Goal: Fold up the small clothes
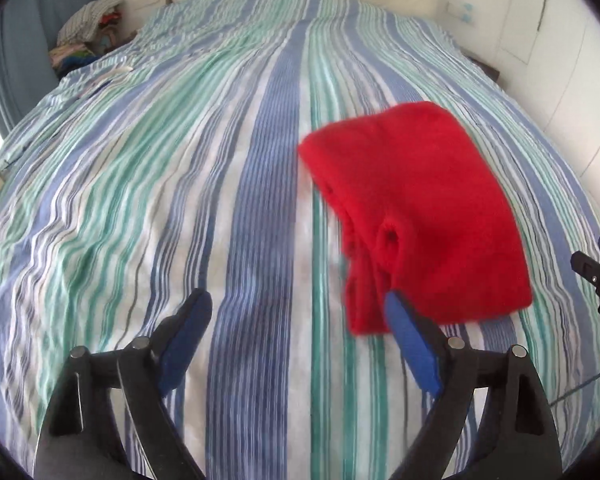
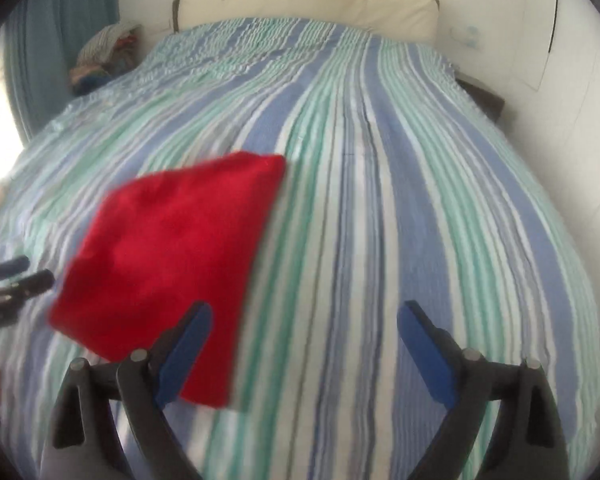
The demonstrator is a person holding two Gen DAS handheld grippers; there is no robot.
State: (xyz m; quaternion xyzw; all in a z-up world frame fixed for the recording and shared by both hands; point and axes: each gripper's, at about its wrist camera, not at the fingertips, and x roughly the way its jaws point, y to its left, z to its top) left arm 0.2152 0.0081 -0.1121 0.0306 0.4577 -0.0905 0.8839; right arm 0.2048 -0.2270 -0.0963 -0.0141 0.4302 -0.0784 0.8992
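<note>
A small red fleece garment (image 1: 416, 208) lies folded into a compact shape on the striped bedspread (image 1: 160, 184). In the left wrist view it sits right of centre, and the blue pad of my right-hand finger (image 1: 410, 340) overlaps its near left corner. My left gripper (image 1: 296, 296) is open, with only bedspread between its fingers. In the right wrist view the red garment (image 2: 172, 264) lies to the left, partly behind the left finger (image 2: 184, 348). My right gripper (image 2: 305, 306) is open over bare bedspread (image 2: 380, 200). Each gripper shows at the edge of the other's view.
A pile of mixed clothes (image 1: 88, 32) sits at the bed's far left corner, beside a blue curtain (image 2: 60, 40). A cream headboard cushion (image 2: 308, 0) runs along the far end. White wall panels (image 1: 560, 60) and a dark bedside surface (image 2: 484, 96) border the right side.
</note>
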